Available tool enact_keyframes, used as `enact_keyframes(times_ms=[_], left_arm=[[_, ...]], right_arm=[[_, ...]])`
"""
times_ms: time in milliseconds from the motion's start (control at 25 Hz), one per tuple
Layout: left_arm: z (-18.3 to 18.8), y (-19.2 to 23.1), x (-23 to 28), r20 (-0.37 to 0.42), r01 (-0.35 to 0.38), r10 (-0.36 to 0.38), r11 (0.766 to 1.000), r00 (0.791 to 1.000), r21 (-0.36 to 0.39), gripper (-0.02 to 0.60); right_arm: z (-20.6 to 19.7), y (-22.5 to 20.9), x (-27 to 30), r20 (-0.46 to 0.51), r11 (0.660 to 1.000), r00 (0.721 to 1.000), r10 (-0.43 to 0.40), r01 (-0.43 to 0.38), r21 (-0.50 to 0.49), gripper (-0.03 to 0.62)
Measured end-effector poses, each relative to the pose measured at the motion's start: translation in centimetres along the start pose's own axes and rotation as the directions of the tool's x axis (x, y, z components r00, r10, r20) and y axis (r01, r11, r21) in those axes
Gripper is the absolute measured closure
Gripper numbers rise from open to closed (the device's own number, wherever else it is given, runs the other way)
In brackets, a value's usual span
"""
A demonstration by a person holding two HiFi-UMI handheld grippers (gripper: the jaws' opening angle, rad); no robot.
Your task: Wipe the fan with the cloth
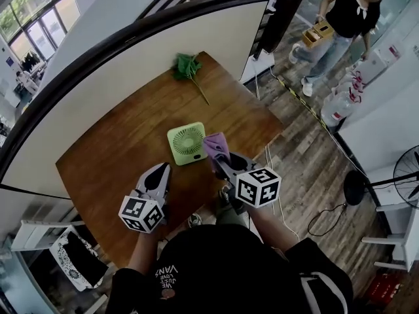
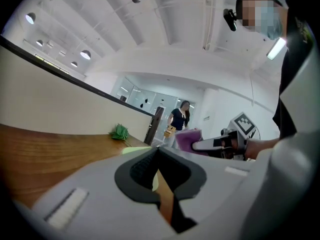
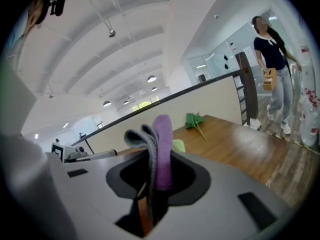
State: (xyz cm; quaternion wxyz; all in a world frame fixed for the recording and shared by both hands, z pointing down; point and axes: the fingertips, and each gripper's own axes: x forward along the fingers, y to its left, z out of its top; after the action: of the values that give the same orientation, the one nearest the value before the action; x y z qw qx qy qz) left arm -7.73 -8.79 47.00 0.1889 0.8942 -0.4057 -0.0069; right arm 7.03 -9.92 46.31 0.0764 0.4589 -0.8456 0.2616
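Note:
A small light-green fan (image 1: 187,142) lies flat on the wooden table (image 1: 131,136); it shows as a pale green sliver (image 2: 135,150) past the left jaws. A purple and grey cloth (image 1: 216,146) hangs folded at the fan's right edge, with my right gripper (image 1: 219,163) shut on it. In the right gripper view the cloth (image 3: 160,149) stands up out of the closed jaws. My left gripper (image 1: 161,170) is shut with nothing in it, raised above the table in front of the fan and to its left.
A green leafy sprig (image 1: 188,66) lies at the table's far end. A white partition (image 1: 144,57) runs behind the table. A person carrying a box (image 1: 344,18) stands on the floor at the far right, and a standing fan (image 1: 409,172) is at the right edge.

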Motion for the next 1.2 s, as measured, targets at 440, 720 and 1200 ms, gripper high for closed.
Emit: enact_keyframes(times_ms=[440, 720, 1200], left_arm=[[1.6, -0.4, -0.8, 0.017, -0.001, 0.001, 0.999, 1.000, 0.046, 0.569], [1.2, -0.5, -1.3, 0.017, -0.009, 0.008, 0.999, 1.000, 0.045, 0.571], [0.5, -1.1, -1.2, 0.003, -0.002, 0.002, 0.999, 1.000, 0.034, 0.570]], right_arm=[[0.6, 0.7, -1.0, 0.037, 1.000, 0.999, -0.013, 0.013, 0.002, 0.494], [0.0, 1.0, -1.1, 0.031, 0.999, 0.999, -0.035, 0.036, -0.026, 0.494], [-0.4, 0.9, -1.4, 0.029, 0.999, 0.999, -0.039, 0.039, -0.011, 0.494]])
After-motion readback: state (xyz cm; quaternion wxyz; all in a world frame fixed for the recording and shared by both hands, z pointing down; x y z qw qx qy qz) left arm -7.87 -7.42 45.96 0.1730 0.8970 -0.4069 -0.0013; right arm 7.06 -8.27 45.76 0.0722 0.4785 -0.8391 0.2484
